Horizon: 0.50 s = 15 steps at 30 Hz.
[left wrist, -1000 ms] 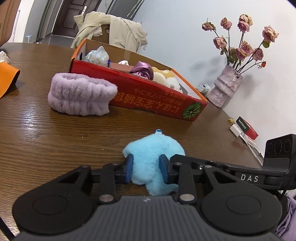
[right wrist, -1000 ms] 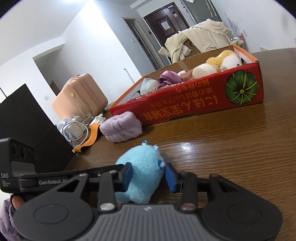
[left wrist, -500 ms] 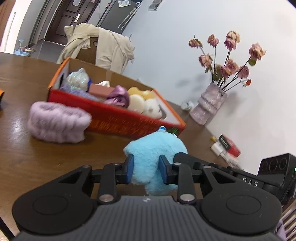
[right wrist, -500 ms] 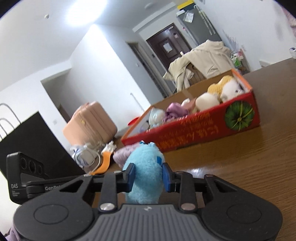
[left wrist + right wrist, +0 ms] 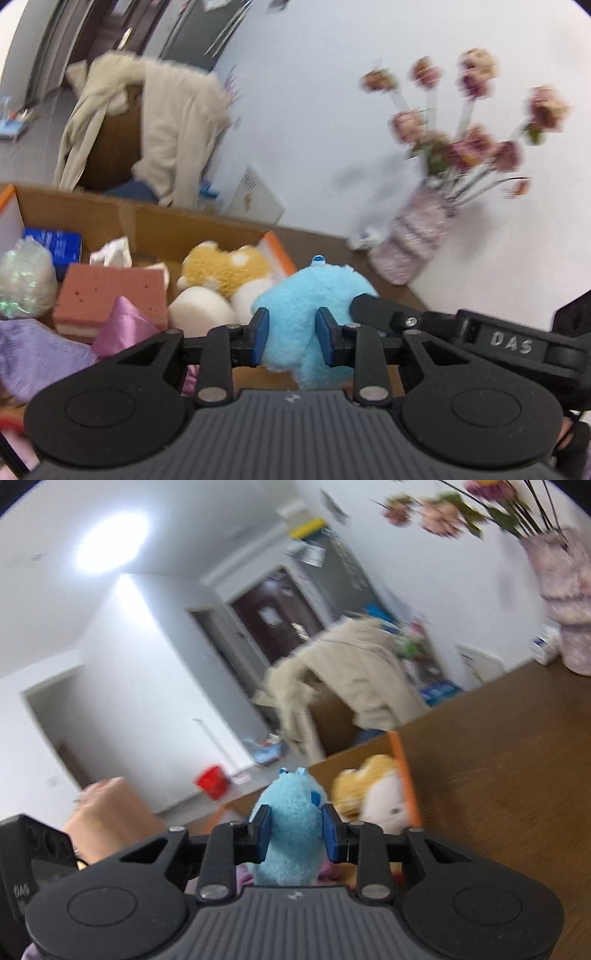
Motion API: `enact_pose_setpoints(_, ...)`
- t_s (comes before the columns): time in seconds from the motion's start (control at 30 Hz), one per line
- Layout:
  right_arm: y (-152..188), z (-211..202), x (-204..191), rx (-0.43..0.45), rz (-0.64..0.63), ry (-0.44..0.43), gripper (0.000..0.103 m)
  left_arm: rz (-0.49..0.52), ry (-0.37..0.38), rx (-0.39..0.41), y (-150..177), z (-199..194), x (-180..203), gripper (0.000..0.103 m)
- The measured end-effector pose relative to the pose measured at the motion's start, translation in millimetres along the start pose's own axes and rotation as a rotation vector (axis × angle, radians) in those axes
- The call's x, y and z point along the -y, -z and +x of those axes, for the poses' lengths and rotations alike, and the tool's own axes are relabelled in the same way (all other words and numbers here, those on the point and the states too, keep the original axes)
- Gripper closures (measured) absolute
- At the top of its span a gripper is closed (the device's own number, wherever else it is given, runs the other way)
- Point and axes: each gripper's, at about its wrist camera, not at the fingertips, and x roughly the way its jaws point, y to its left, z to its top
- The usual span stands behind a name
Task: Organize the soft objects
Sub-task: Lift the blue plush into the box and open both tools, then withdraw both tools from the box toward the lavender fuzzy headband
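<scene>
Both grippers are shut on one light-blue plush toy (image 5: pixel 314 295), which is held in the air over the right end of the cardboard box (image 5: pixel 155 229). My left gripper (image 5: pixel 290 336) pinches the toy's lower part. My right gripper (image 5: pixel 295 829) grips the same toy (image 5: pixel 291 819) from the other side; its black body shows in the left wrist view (image 5: pixel 461 332). Inside the box lie a yellow-and-white plush (image 5: pixel 225 266), a round white sponge (image 5: pixel 201 310), a pink sponge block (image 5: pixel 110 295), a purple satin piece (image 5: pixel 123 325) and a shiny wrapped bundle (image 5: pixel 22 280).
A pink vase of dried roses (image 5: pixel 413 240) stands on the brown table (image 5: pixel 498 775) to the right of the box. A chair draped with a beige coat (image 5: pixel 147 129) stands behind the box. A lilac fuzzy item (image 5: pixel 33 354) lies at lower left.
Both grippers have lifted the blue plush off the table and carried it forward, over the box's near wall to above its right end. Both views are blurred by the motion.
</scene>
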Motion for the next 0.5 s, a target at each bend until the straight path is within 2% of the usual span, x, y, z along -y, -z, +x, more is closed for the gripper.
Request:
enact_pose_setpoints(0.07, -8.1, 27.7, 11.6, -0.057, 0.035, 0.04, 0.077, -0.035, -0.044, -0.052, 0.2, 24.5, -12.7, 0.075)
enact_pose_setpoints(0.13, -8.1, 54.4, 21.4, -0.132, 0.06, 0.069, 0.078, -0.029, -0.085, -0.068, 6.3, 33.1, -20.3, 0.076)
enact_pose_setpoints(0.23, 0.6, 77.9, 20.8, -0.191, 0.014, 0.112, 0.079, 0.01, -0.073, -0.07, 12.3, 28.0, -23.8, 0.072)
enact_pose_setpoints(0.27, 5.9, 84.2, 16.3, -0.204, -0.039, 0.143, 0.083, 0.021, -0.076, -0.07, 13.3, 24.6, -24.4, 0.07)
enact_pose_setpoints(0.37, 18.1, 90.6, -3.6, -0.217, -0.192, 0.225, 0.087, 0.072, -0.105, -0.061, 13.3, 10.0, -17.6, 0.069)
enact_pose_setpoints(0.5, 16.6, 83.1, -10.2, -0.255, -0.193, 0.215, 0.084, 0.153, -0.157, -0.014, 12.0, -16.4, -7.5, 0.058)
